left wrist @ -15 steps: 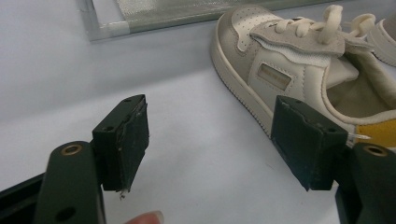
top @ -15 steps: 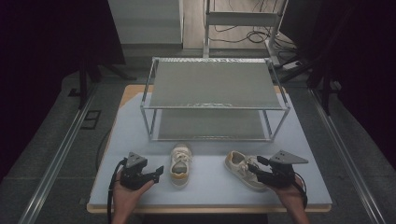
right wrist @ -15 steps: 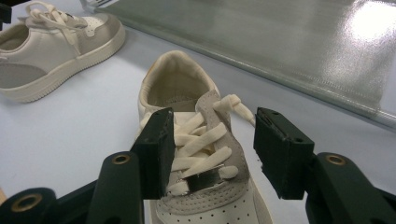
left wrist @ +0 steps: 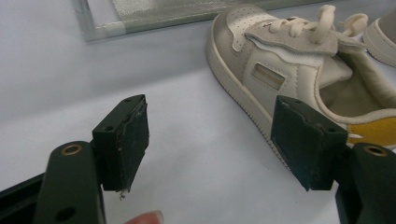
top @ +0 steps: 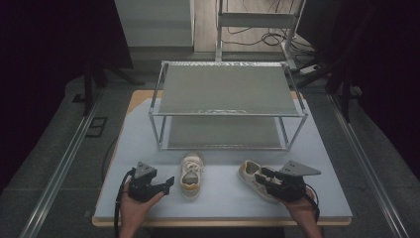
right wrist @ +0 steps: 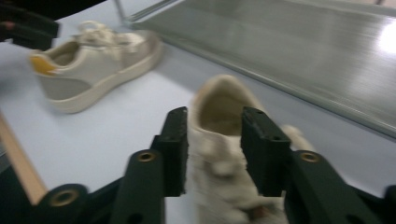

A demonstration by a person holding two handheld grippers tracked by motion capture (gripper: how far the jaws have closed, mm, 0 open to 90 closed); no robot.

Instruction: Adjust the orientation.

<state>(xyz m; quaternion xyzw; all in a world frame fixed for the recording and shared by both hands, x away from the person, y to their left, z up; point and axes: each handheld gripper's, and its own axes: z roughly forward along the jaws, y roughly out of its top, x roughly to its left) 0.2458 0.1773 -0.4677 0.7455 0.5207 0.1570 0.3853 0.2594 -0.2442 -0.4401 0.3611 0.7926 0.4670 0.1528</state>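
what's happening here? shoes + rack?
A person works two handheld grippers at a table with a two-tier metal rack. The right gripper has its jaws closed around the right-hand shoe, near its heel opening. The left gripper is open, jaws empty, just beside the other shoe. Both shoes sit on the table in front of the rack.

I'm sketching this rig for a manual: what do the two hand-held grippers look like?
Both are matte black. The left hand-held gripper has two blocky jaws with worn flat black pads and brass-coloured rivets; a black cable trails from it. The right hand-held gripper carries a grey three-cornered plate on top. No sleeves show on the forearms.
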